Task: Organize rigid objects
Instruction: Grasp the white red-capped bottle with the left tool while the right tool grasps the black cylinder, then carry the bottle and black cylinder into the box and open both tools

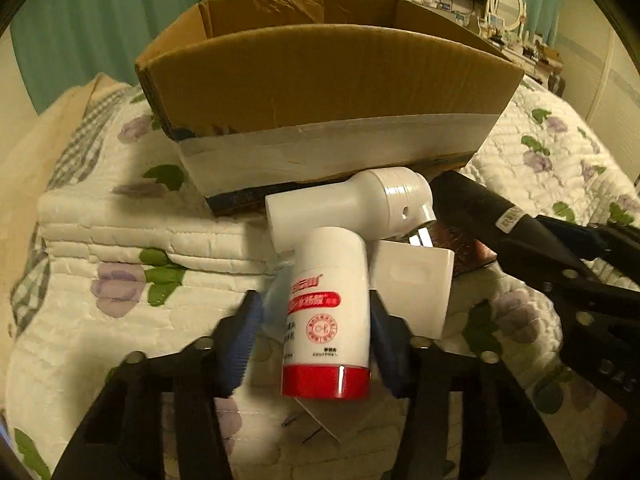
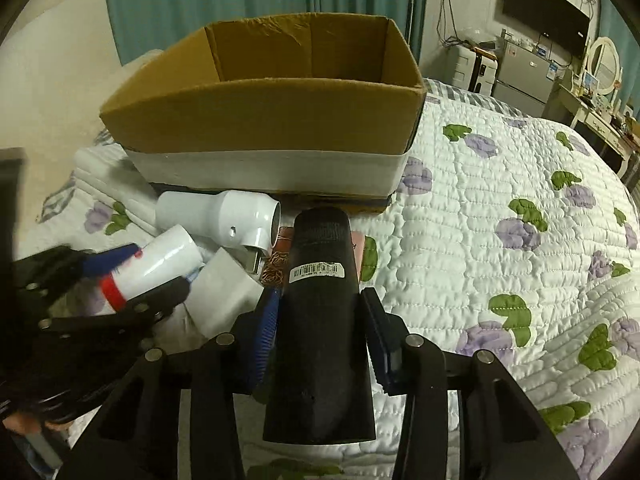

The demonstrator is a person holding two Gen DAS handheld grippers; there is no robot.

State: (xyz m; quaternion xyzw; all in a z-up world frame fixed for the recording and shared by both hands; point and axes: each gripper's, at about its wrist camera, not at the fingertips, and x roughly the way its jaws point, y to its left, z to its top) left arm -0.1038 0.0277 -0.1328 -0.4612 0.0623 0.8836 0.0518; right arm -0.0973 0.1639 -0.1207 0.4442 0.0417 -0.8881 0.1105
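left fingers [image 1: 256, 340]: spread a bit wider than the white bottle [image 1: 326, 312] with the red cap, one pad on each side; looks like there's still a gap, so straddling it, not squeezing
right fingers [image 2: 266, 328]: same deal around the black tube [image 2: 320, 320], slightly open either side, can't really tell if they touch
pile: white plug adapter [image 1: 360, 200], a flat white piece [image 1: 412, 292] and something brown patterned [image 2: 278, 264], all on the bed [image 2: 500, 220] just in front of the box
box [image 2: 260, 120]: cardboard, open top, what I can see of the inside looks bare
progress: barely begun I'd say, nothing boxed yet, whole pile left to go
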